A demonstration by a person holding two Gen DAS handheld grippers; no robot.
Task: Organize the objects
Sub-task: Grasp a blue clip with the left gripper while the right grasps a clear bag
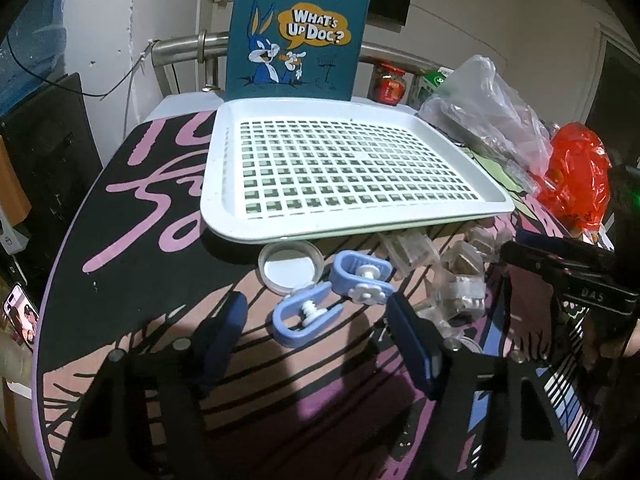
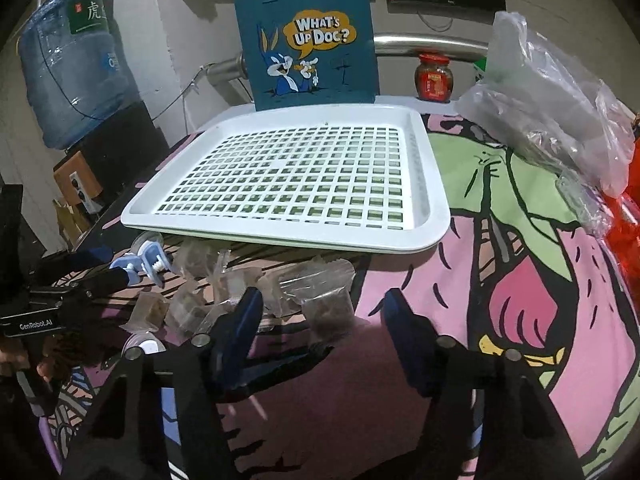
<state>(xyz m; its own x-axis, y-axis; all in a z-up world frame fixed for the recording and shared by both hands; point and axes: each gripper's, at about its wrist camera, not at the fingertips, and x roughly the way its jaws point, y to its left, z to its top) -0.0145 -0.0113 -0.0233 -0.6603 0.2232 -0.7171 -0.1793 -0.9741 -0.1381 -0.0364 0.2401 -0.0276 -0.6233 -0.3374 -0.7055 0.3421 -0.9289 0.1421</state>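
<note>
1. Left gripper jaws apart, nothing pinched; one blue clip lies between the fingers on the table.
2. Right gripper jaws apart, a small packet between, untouched.
3. More packets nearby.
4. White tray just behind, bare.
5. Blue bag upright beyond.

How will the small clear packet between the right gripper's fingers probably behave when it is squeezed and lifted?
The clear packet looks soft: its film is crinkled, so it will probably deform under the right gripper. Its brown block seems compact, so it is likely light but not floppy. The glossy film may slip, and neighbouring packets lie close, so one could be dragged along.
</note>
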